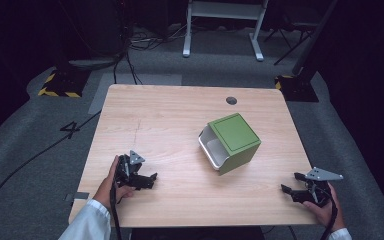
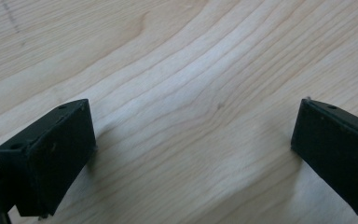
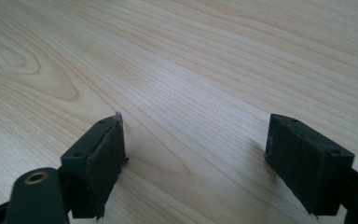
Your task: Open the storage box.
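table: light wood table [image 1: 170, 115], rectangular, small dark round hole [image 1: 231, 100] near far edge at about 1 o'clock from centre
box: green box [image 1: 234, 138] tipped on its side, right of table centre, roughly 3 o'clock; green face with thin dark outline faces up, white inner tray [image 1: 211, 148] shows at its open end toward 8 o'clock
left gripper: left gripper [image 1: 147, 178] near front-left of table at about 7 o'clock, held in person's left hand [image 1: 111, 181], jaws point toward 3 o'clock, low over the wood
left gripper state: jaws spread wide, nothing between them, bare wood grain in the gap in left gripper view [image 2: 193, 144]
right gripper: right gripper [image 1: 291, 184] at front-right corner, about 5 o'clock, held in right hand [image 1: 325, 206], jaws point toward 9 o'clock
right gripper state: jaws spread apart, bare wood between them in right gripper view [image 3: 193, 154]
box vs grippers: well apart from both, box sits between them and farther back
sleeve: white sleeve [image 1: 87, 222] on left forearm at bottom edge
floor: grey floor [image 1: 25, 135] around table, black cables [image 1: 130, 45] and a white stand [image 1: 225, 20] at 12 o'clock
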`<state>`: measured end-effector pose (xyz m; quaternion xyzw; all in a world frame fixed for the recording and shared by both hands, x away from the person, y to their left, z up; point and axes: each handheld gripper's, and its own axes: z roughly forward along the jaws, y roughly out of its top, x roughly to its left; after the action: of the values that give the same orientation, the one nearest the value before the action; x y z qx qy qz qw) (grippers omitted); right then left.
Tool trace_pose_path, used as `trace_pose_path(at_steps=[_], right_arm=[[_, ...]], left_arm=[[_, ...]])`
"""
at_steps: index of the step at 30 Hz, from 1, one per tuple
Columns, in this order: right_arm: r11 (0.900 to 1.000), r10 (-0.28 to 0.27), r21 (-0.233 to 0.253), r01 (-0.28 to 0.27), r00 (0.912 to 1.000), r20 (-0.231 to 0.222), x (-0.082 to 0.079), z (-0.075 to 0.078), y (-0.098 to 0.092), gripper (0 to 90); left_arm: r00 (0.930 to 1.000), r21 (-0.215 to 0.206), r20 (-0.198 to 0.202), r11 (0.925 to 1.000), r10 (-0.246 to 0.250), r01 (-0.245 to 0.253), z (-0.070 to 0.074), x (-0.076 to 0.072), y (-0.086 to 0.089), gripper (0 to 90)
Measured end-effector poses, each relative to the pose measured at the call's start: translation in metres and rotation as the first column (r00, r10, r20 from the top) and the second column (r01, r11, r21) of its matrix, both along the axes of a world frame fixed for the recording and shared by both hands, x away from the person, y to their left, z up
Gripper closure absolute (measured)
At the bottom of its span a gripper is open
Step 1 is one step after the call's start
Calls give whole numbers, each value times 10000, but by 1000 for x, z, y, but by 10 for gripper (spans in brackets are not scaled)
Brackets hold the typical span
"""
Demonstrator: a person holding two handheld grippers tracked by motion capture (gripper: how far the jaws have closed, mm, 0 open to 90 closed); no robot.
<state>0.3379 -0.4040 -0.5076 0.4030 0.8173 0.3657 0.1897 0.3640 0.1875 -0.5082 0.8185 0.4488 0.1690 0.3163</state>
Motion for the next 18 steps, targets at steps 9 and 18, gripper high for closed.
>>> trace_pose_path(at_steps=[9,18], right_arm=[[10000,-10,3,10,10000,-18,1,0,0,196],[10000,-20,-5,20,10000,-17,1,0,0,195]], left_arm=[[9955,75,24,9954,-950,950,0,4,-13,3],[9656,149,-142,9655,-2597,2599,2,10,-26,18]])
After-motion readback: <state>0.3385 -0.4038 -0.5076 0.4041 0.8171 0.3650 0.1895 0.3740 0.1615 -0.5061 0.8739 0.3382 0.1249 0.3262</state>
